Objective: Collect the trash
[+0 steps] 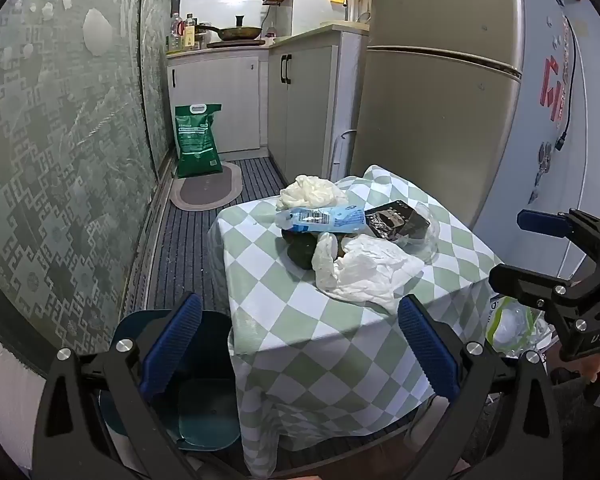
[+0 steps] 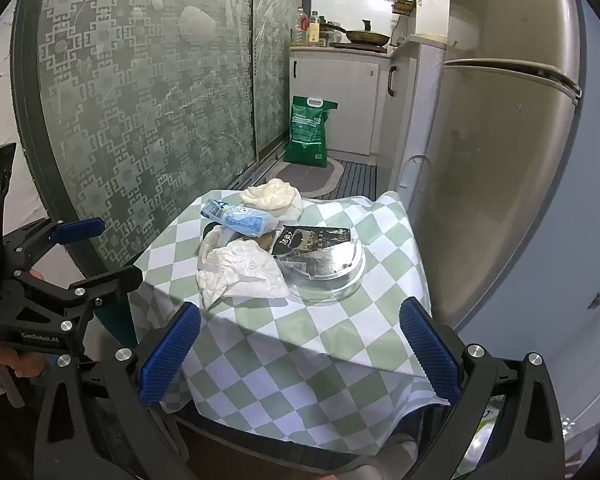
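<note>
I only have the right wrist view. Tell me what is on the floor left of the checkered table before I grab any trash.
Observer: A teal bin stands on the floor by the table's left side, with its top open.
Operator: Report what lies under the blue packet.
Observer: A dark rounded lump sits beneath the blue packet, next to the crumpled white bag. I cannot tell what it is.
Operator: Check the floor right of the table.
Observer: A clear bag with green trim lies there, below the open right gripper.
</note>
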The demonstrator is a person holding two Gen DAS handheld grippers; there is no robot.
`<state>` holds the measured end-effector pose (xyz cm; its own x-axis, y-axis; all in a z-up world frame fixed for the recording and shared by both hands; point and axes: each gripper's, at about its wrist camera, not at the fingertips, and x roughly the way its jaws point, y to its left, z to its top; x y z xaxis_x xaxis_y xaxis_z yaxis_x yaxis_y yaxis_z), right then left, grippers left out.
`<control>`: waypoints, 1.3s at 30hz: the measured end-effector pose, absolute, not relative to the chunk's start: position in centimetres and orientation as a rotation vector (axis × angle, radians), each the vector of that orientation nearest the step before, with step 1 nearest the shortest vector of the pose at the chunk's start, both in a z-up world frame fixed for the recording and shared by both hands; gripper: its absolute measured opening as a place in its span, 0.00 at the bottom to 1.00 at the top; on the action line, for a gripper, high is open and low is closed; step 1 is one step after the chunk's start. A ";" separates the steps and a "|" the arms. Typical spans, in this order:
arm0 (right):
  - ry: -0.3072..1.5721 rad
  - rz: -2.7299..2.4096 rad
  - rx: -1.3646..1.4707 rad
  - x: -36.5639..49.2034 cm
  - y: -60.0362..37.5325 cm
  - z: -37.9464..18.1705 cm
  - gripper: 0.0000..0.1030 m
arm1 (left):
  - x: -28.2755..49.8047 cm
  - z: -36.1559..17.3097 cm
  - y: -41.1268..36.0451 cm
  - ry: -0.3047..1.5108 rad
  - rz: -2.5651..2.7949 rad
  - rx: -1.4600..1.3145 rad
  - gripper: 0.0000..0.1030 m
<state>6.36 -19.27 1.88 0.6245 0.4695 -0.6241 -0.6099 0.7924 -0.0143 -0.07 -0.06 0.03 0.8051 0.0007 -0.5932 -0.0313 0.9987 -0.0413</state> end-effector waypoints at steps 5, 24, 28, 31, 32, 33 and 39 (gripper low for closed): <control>0.649 0.628 -0.228 6.3 -19.3 2.0 0.97 | 0.0 0.2 0.1 0.640 0.010 -0.053 0.97; 0.641 0.632 -0.235 6.2 -19.3 2.0 0.97 | 0.5 0.2 0.1 0.643 0.020 -0.050 0.97; 0.640 0.631 -0.235 6.3 -19.1 2.0 0.97 | 0.9 0.3 0.2 0.644 0.022 -0.046 0.97; 0.639 0.633 -0.234 6.3 -19.1 2.0 0.97 | 0.2 0.4 0.0 0.638 0.025 -0.046 0.97; 0.639 0.632 -0.235 6.3 -19.4 2.0 0.97 | 0.2 0.4 0.0 0.638 0.024 -0.046 0.97; 0.638 0.632 -0.235 6.2 -19.3 2.0 0.97 | 0.2 0.4 0.1 0.639 0.024 -0.047 0.97; 0.638 0.631 -0.235 6.2 -19.3 2.0 0.97 | 0.2 0.4 -0.1 0.638 0.024 -0.044 0.97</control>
<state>6.24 -19.27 2.04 0.6255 0.4747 -0.6192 -0.6141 0.7890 -0.0155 0.20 -0.06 0.38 0.8028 0.0088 -0.5962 -0.0360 0.9988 -0.0337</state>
